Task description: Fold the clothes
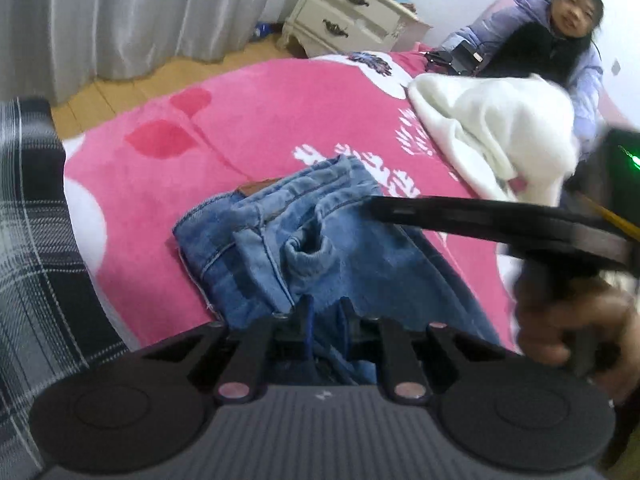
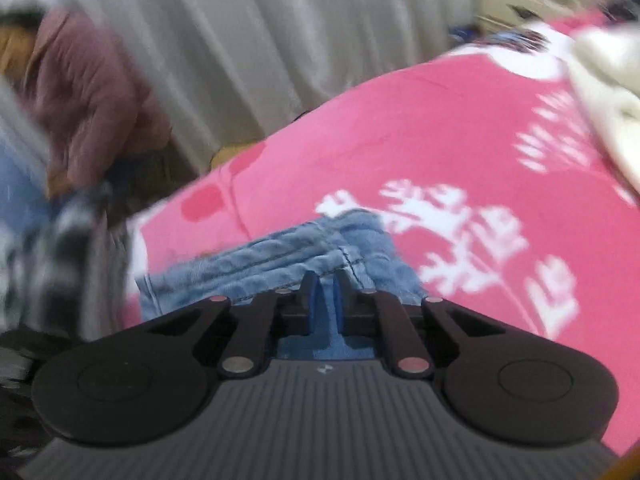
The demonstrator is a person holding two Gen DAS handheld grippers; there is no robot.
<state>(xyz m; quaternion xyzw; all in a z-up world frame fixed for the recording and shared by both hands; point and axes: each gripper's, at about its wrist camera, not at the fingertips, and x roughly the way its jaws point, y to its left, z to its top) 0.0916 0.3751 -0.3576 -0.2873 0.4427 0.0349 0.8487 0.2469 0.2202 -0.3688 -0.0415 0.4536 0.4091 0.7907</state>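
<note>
Both grippers hold the same garment, a pair of blue jeans that lies on the pink bed cover. Nearest to the left camera, the left gripper has its fingers drawn narrow with denim between them, so I judge it is pinching the cloth near an edge. In the right wrist view the right gripper is the same: its fingers are almost together, and blue fabric fills the small gap between them. From the left camera one sees also the body of the right gripper crossing above the jeans, with the person's hand around its handle. Denim is soft but rather thick and heavy for cloth; it will hang and drag, it keeps a crease well, and it is not slippery or fragile. The waistband with the brown patch and the thick seams are the firmest places to take hold, because a thin single layer may slide out. Further away on the bed lies a white garment, soft and bulky, well apart from the jeans. Beyond it a person in a lilac jacket sits, and a cream bedside cabinet stands near the grey curtain.
</note>
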